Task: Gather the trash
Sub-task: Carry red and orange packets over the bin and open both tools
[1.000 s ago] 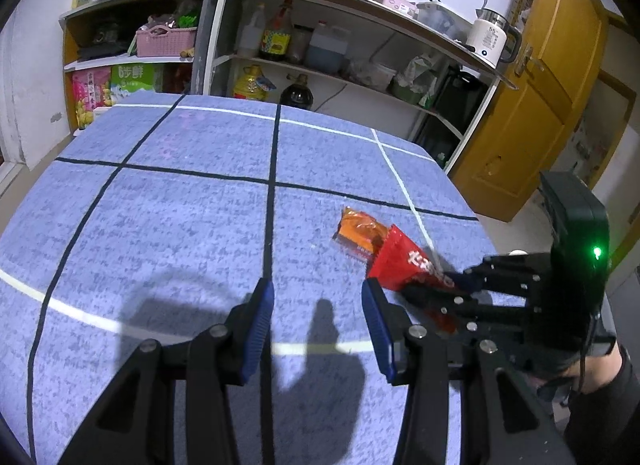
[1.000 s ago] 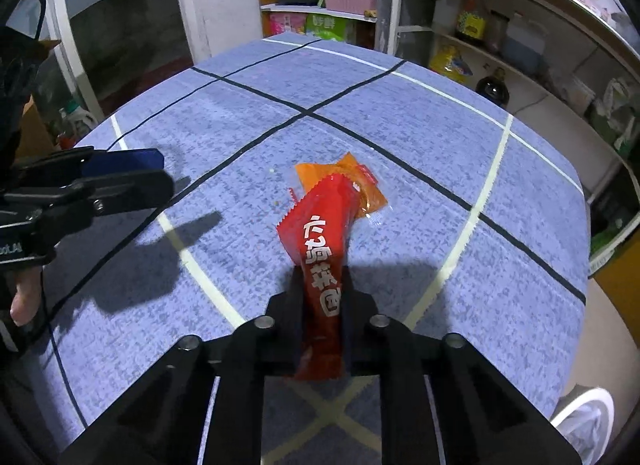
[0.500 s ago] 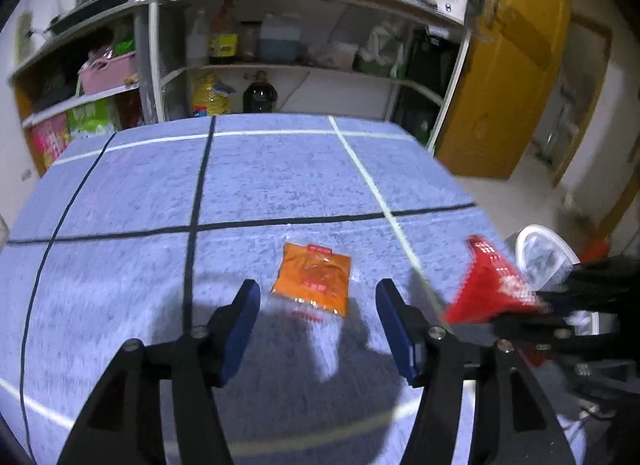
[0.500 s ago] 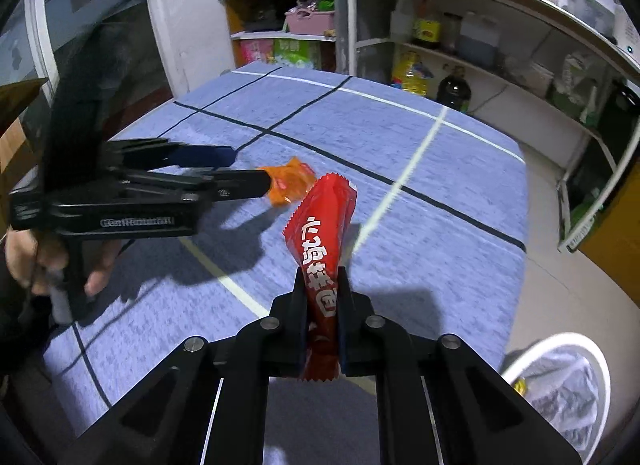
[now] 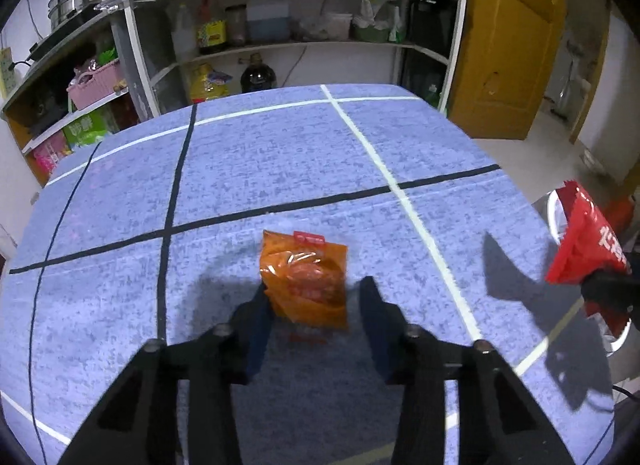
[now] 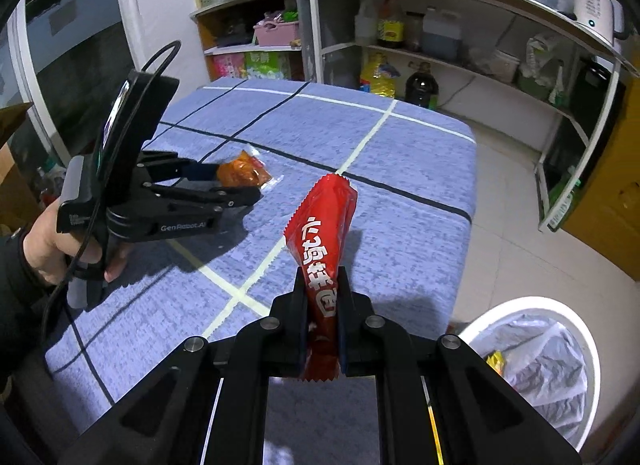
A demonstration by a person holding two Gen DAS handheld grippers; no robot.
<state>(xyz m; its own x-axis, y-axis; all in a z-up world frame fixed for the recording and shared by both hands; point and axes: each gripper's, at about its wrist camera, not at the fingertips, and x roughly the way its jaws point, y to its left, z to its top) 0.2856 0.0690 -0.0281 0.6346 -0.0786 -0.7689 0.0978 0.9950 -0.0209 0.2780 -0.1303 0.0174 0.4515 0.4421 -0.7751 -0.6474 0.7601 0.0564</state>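
An orange snack packet [image 5: 306, 279] lies flat on the blue table [image 5: 280, 157]. My left gripper [image 5: 314, 295] is open, its fingers on either side of the packet's near end; it also shows in the right wrist view [image 6: 236, 189] beside the packet [image 6: 240, 173]. My right gripper [image 6: 322, 285] is shut on a red wrapper [image 6: 324, 233] and holds it upright in the air above the table's right edge. The wrapper also shows at the right of the left wrist view [image 5: 588, 241].
A white bin [image 6: 560, 365] with a plastic liner stands on the floor right of the table, holding some trash. Shelves [image 5: 280, 25] with bottles and pots stand behind the table. A yellow door [image 5: 516, 45] is at the back right.
My left gripper has moved forward so its open fingers now flank the orange packet. My right gripper has carried the red wrapper up and to the right, toward the bin side.
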